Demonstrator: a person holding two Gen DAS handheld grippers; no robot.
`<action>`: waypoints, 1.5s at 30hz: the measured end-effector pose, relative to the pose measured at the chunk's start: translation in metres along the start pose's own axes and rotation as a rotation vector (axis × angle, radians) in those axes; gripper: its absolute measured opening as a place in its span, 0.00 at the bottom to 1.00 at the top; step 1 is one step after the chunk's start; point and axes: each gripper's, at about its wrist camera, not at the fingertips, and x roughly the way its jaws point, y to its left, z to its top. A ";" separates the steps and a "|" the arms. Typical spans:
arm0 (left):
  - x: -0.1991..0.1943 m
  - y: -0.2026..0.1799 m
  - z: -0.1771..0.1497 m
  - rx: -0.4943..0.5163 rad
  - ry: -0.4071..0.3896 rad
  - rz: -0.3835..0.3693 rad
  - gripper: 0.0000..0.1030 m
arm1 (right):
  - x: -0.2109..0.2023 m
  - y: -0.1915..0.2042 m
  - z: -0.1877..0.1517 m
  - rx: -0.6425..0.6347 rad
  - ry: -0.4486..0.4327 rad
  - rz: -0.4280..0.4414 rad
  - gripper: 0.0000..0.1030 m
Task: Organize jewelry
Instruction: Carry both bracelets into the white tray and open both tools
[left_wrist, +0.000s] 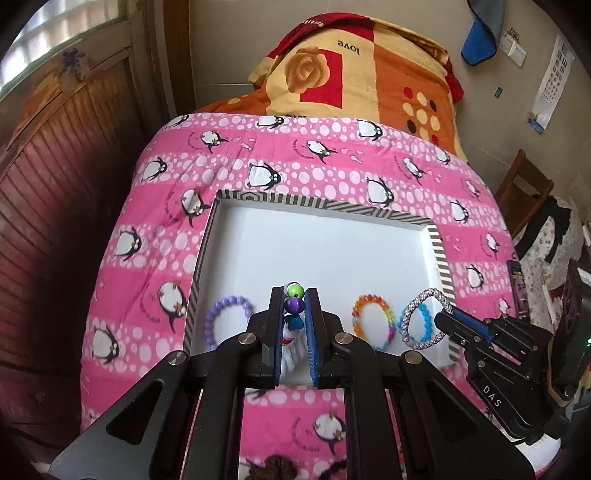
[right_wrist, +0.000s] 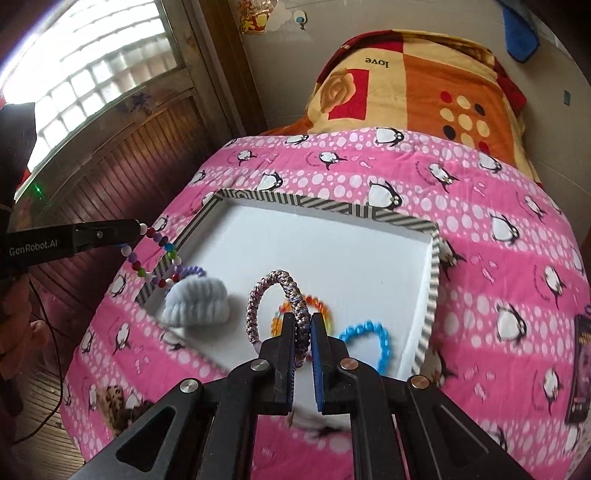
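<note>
A white tray (left_wrist: 314, 251) with a striped rim lies on the pink penguin quilt (left_wrist: 295, 162). My left gripper (left_wrist: 294, 295) is shut on a multicolour bead bracelet (left_wrist: 294, 304), held over the tray's near left part. In the right wrist view that bracelet (right_wrist: 155, 258) dangles from the left gripper (right_wrist: 138, 226) over the tray's left rim (right_wrist: 184, 236). My right gripper (right_wrist: 303, 317) is shut on a braided silver-purple bracelet (right_wrist: 264, 291), held upright over the tray. In the tray lie a purple bracelet (left_wrist: 227, 317), an orange bead bracelet (left_wrist: 371, 319), a blue bracelet (right_wrist: 369, 343) and a pale blue fluffy scrunchie (right_wrist: 197, 301).
A folded orange blanket (left_wrist: 369, 74) rises behind the quilt. A phone (right_wrist: 581, 369) lies on the quilt to the right of the tray. Dark hair ties (left_wrist: 273, 469) and a leopard-print one (right_wrist: 114, 400) lie near the quilt's front edge. Wooden panelling (left_wrist: 55, 184) runs along the left.
</note>
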 end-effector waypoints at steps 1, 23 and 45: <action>0.004 -0.001 0.002 0.003 0.001 0.006 0.09 | 0.004 -0.002 0.004 0.000 0.002 0.002 0.07; 0.081 0.015 0.021 0.036 0.007 0.211 0.09 | 0.101 -0.017 0.040 0.020 0.129 0.036 0.07; 0.083 0.036 0.000 -0.024 -0.002 0.268 0.49 | 0.086 -0.023 0.036 0.090 0.090 0.003 0.20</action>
